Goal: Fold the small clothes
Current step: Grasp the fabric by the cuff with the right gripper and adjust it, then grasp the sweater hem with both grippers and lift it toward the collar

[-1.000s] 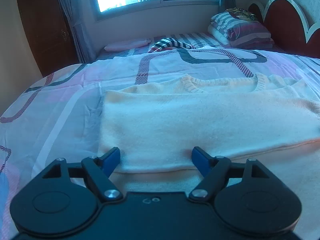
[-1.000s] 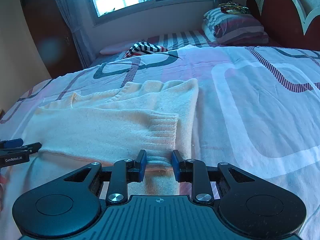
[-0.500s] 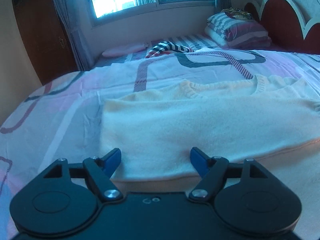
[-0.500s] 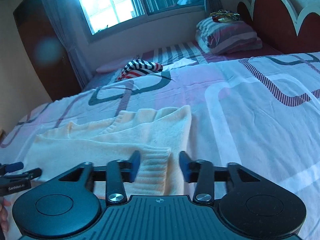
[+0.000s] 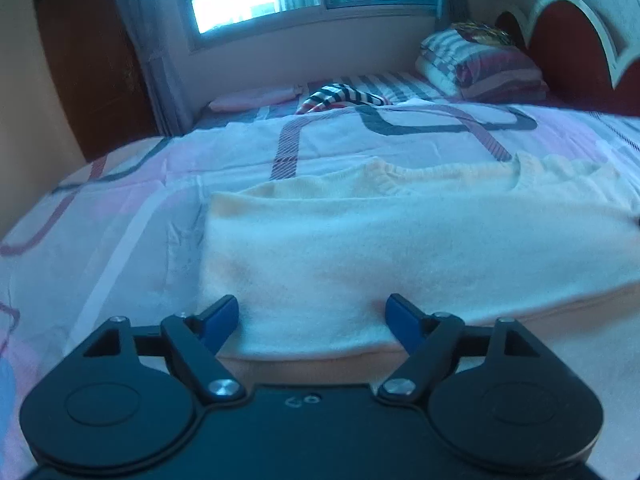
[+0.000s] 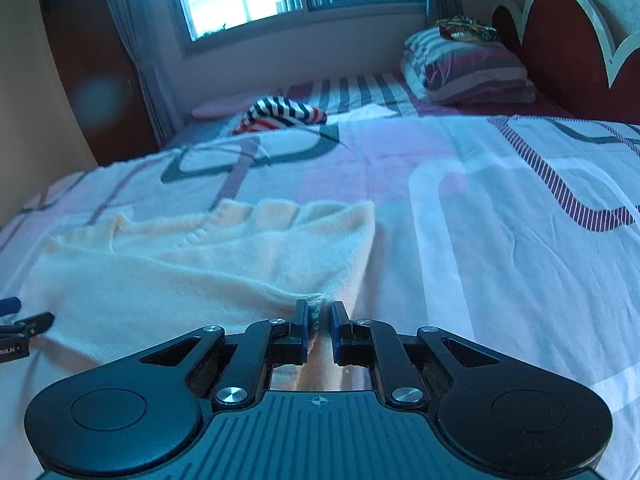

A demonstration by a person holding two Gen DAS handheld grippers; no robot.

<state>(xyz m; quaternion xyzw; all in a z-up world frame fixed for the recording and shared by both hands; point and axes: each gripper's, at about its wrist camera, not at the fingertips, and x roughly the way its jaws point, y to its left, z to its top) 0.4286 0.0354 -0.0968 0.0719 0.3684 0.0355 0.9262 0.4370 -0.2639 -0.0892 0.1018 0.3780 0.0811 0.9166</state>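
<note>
A cream knit sweater (image 5: 400,248) lies flat on the bed, its sleeve folded across the body. My left gripper (image 5: 312,316) is open, its blue fingertips straddling the sweater's near folded edge without gripping it. In the right wrist view the sweater (image 6: 200,280) spreads to the left, and my right gripper (image 6: 319,320) is shut on the sweater's right edge, with fabric pinched between the pads. The left gripper's tip (image 6: 24,324) shows at the left edge of that view.
The bed has a pink and white patterned cover (image 6: 500,240). A striped garment (image 6: 280,114) lies far back, pillows (image 6: 468,68) sit at the back right by the red headboard (image 6: 568,40). A window and a dark wooden door stand behind.
My right gripper opened off the ribbed cuff, then closed on the sweater's right edge. My left gripper stayed open at the near edge and hardly moved.
</note>
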